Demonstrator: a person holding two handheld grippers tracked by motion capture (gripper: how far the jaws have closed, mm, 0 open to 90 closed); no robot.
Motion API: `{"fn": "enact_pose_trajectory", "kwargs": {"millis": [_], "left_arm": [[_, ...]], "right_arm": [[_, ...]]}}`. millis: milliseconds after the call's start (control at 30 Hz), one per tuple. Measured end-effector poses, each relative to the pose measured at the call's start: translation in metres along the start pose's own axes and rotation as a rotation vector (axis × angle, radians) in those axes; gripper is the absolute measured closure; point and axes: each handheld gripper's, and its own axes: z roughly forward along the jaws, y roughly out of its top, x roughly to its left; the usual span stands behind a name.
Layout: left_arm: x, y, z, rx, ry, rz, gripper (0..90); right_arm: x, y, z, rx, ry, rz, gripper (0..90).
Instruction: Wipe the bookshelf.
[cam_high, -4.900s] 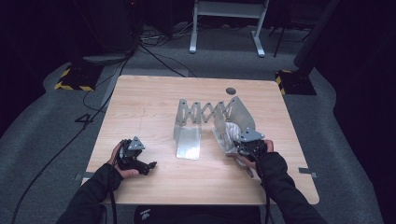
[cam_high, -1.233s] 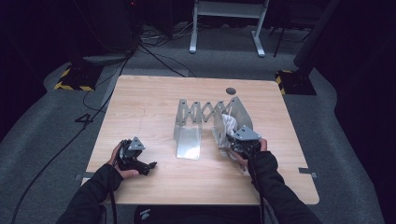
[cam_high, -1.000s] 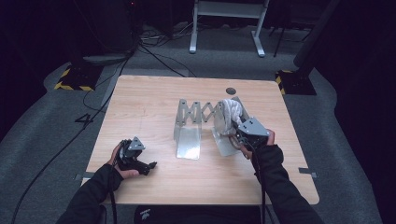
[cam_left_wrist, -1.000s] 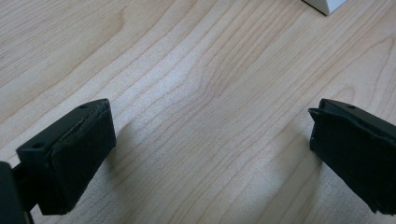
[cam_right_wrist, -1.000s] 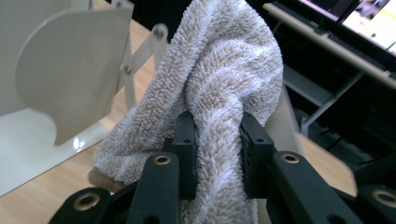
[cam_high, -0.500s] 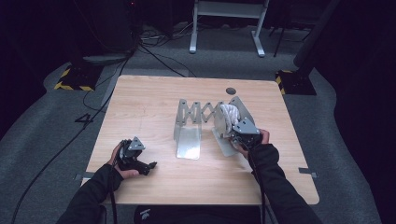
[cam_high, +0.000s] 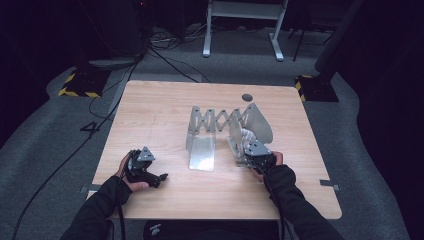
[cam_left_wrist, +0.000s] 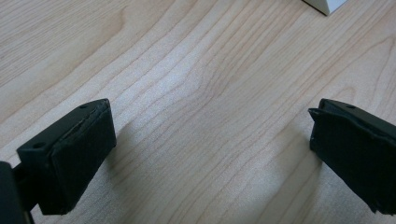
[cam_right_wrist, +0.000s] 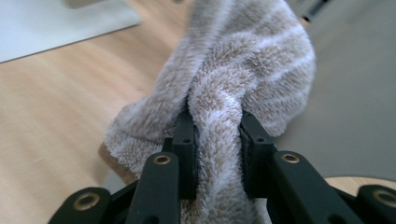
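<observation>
A fluffy beige sock with pale stripes (cam_right_wrist: 243, 70) is pinched between the jaws of my right gripper (cam_right_wrist: 215, 140), its loose end drooping onto the wood and against a metal plate. From above, the right gripper (cam_high: 256, 152) sits low by the right plate of a folding metal rack (cam_high: 220, 120), with the sock (cam_high: 244, 136) bunched just beyond it. My left gripper (cam_high: 145, 170) rests on the table's front left, held by a hand. Its jaws stand wide apart (cam_left_wrist: 210, 158) over bare wood, with nothing between them.
The rack's left plate (cam_high: 201, 149) lies flat on the wooden table (cam_high: 165, 115). A small dark disc (cam_high: 245, 97) sits near the far edge. Cables and a white stand's legs (cam_high: 242, 30) are on the floor behind.
My right gripper has come down toward the table with the sock still in it. The left gripper has stayed put.
</observation>
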Motion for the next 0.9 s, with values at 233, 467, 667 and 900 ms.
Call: {"fn": "enact_pose_trajectory", "kwargs": {"millis": [233,467,667,900], "left_arm": [[0.0,0.0,0.0,0.0,0.0,0.001,0.6],[-0.001,0.0,0.0,0.001,0.001,-0.001,0.6],[-0.001,0.0,0.0,0.001,0.002,-0.001,0.6],[-0.001,0.0,0.0,0.0,0.001,-0.001,0.5]], "right_arm": [[0.01,-0.002,-0.026,-0.032,0.108,0.009,72.4],[0.012,0.005,-0.068,-0.165,0.123,0.065,72.6],[0.011,0.038,-0.102,-0.354,0.086,0.09,72.7],[0.019,0.073,-0.078,-0.341,0.053,0.072,72.6]]}}
